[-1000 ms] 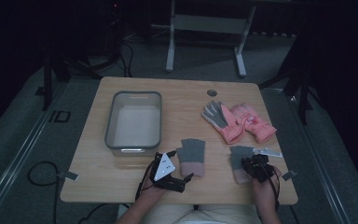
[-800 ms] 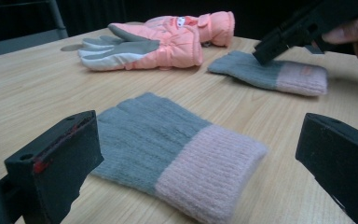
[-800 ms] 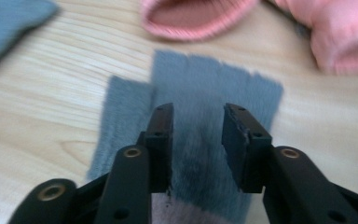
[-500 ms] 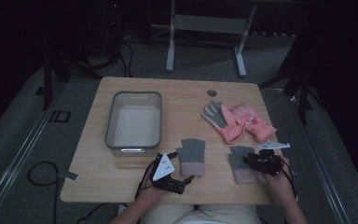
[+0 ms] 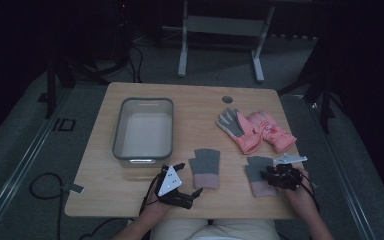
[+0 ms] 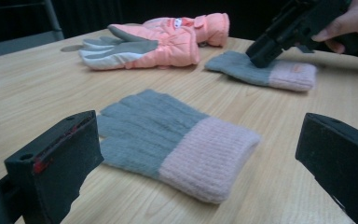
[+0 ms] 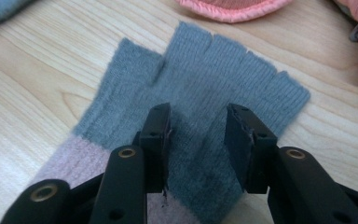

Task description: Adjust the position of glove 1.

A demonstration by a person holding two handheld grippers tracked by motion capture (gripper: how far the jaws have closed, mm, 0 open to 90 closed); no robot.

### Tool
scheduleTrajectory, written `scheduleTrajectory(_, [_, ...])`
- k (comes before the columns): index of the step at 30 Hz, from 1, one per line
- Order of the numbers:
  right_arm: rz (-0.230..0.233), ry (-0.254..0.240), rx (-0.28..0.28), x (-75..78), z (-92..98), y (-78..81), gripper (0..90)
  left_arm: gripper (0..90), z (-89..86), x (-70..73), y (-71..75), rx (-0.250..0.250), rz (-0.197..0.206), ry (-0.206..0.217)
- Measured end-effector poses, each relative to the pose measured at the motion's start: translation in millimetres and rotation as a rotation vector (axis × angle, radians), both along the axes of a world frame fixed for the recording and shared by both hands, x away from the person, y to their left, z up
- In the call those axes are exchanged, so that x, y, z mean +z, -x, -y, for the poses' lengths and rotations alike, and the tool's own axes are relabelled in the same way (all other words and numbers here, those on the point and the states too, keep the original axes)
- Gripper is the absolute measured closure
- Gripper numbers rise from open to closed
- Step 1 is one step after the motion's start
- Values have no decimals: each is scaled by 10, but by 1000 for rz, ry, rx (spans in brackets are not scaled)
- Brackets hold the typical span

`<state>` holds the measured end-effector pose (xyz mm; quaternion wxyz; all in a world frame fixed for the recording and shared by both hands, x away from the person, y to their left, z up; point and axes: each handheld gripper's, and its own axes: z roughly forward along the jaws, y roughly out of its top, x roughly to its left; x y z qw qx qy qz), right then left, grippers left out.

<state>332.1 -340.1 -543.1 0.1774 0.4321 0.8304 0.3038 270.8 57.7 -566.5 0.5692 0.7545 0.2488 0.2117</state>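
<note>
1. Now the right gripper [image 7: 198,135] stands over the grey palm of a grey-and-pink knit glove [image 7: 200,93], which lies flat on the wooden table [image 5: 195,100]; its jaws have just been opening and are parted with the knit between them, not pinched.
2. Seen from the high view, that glove [image 5: 258,172] lies at about 5 o'clock on the table, with the right gripper [image 5: 279,176] at its 3 o'clock edge.
3. A second knit glove [image 5: 205,167] lies flat near 6 o'clock, well apart from the first.
4. The left gripper [image 5: 181,186], at the second glove's 8 o'clock, has its jaws spread wide and holds nothing.
5. A pair of pink winter gloves [image 5: 257,130] lies at 2 o'clock.
6. A grey bin [image 5: 142,150] sits at 9 o'clock.
</note>
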Motion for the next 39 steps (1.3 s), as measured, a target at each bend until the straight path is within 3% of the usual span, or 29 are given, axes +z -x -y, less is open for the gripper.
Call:
scheduleTrajectory(2, [6,-2,-4,-8,0,7,610,0,0,0,0,0,0,0])
scheduleTrajectory(9, [-10,12,-60,3,-68,18,820,0,8,-7,-6,5,10,1])
scheduleTrajectory(18, [-7,-28,-126,84,-13,30,847,0,1,-8,-4,19,10,4])
scheduleTrajectory(21, [26,-70,-139,251,6,98,848,0,0,-8,-2,19,13,1])
scheduleTrajectory(27, [85,-108,-146,598,-78,158,847,0,6,-8,3,22,16,0])
scheduleTrajectory(32, [138,-123,-101,829,-268,160,848,0,7,-8,1,24,15,2])
scheduleTrajectory(39, [153,-146,-40,997,-587,81,848,0,-21,-8,-21,20,-3,16])
